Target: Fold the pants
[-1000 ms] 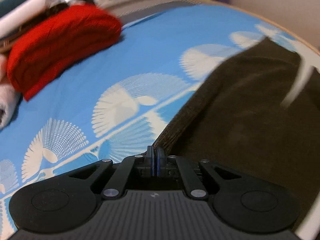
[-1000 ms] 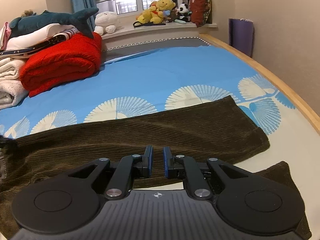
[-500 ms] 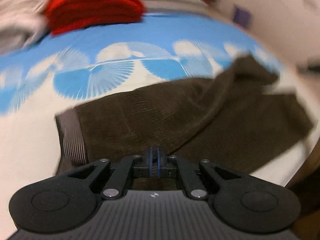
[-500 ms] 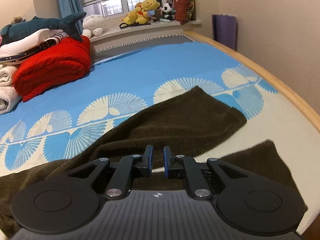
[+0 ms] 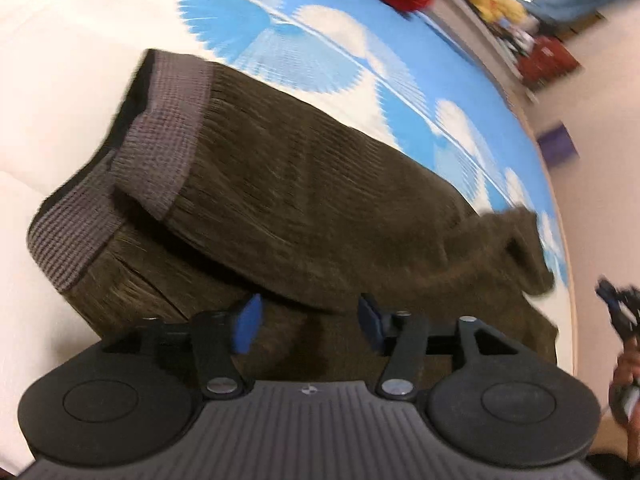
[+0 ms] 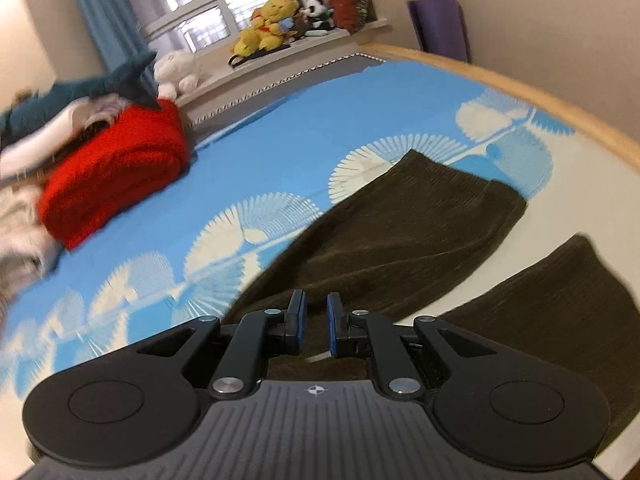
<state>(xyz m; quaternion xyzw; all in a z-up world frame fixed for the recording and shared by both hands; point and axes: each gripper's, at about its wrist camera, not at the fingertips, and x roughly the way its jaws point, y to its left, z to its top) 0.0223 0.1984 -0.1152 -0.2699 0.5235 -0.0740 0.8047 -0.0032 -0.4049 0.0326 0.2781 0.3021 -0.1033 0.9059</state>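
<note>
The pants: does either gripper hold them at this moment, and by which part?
Nothing is held. The left gripper is wide open above the pants, and the right gripper has a gap between its fingers with no cloth in it.

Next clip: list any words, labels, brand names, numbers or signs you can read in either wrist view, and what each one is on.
No readable text in either view.
Left hand-held gripper: only a small round emblem on its body, no letters.
Right hand-held gripper: the same emblem, no letters.
Pants: no tag or label visible.

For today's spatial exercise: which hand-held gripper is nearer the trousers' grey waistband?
Left. The left hand-held gripper hovers open just beside the waistband; the right hand-held gripper is over the trouser legs.
</note>
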